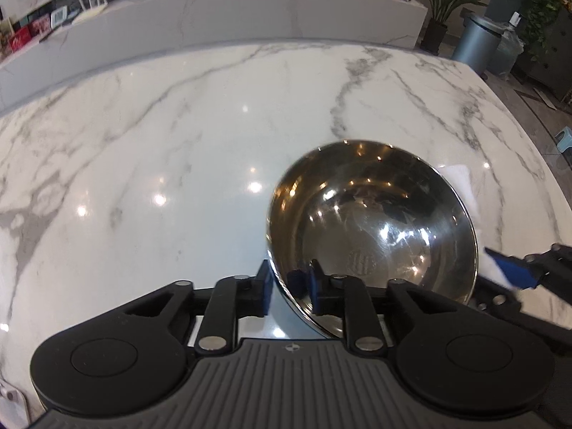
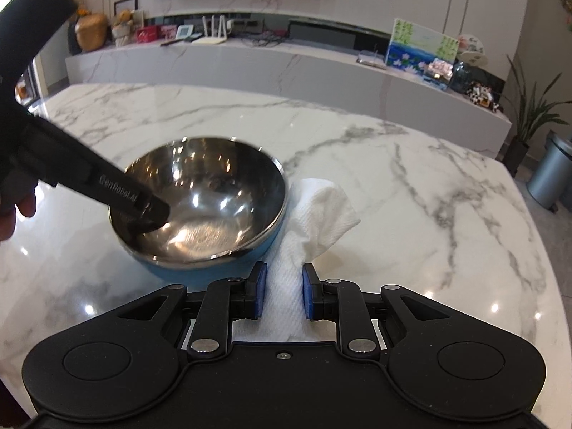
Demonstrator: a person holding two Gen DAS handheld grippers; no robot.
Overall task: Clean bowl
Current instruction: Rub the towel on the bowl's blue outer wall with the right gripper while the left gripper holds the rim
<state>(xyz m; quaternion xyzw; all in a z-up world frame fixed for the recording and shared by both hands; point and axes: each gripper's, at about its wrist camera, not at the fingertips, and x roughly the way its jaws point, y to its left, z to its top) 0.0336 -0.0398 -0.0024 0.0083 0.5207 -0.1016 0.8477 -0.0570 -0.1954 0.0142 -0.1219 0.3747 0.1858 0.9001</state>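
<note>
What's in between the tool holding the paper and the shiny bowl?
Only the white paper towel itself. Held by the right tool, it bunches up against the blue outside of the steel bowl; the right wrist view shows this.

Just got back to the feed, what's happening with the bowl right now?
A person is working with two hand-held tongs on the marble table. The left tongs clamp the rim of the steel bowl, one finger inside and one outside, steadying it. The right tongs grip a white paper towel, which sits just beside the bowl, outside it. No wiping inside the bowl is under way at this moment.
</note>
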